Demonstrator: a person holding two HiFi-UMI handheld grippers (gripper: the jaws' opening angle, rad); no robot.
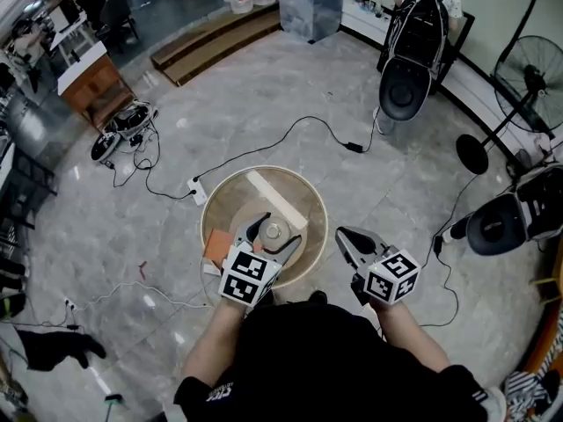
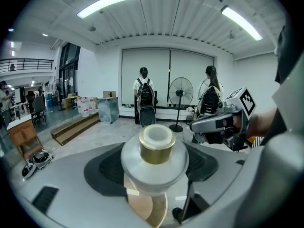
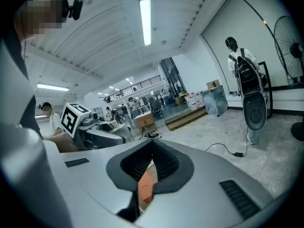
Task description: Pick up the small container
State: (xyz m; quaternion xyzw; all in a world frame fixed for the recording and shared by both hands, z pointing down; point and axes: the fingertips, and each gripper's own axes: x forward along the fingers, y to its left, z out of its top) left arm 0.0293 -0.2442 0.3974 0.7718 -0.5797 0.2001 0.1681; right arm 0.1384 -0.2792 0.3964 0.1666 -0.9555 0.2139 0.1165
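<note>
Jaws of our left gripper (image 1: 274, 234) are clamped on the container (image 2: 155, 150), over the near half of the table (image 1: 233, 202). An orange block (image 1: 217, 247) lies at its left edge. Our right gripper (image 1: 344, 236), jaws together and empty, hangs just past the right edge over open floor (image 1: 396, 174).

Small container (image 2: 154, 148): round, translucent white body, gold neck band, upright, clamped between left hand-held gripper (image 1: 274, 233) jaws

A round wooden table (image 1: 230, 200) carries a white strip (image 1: 274, 198) and an orange flat piece (image 1: 216, 247).
</note>
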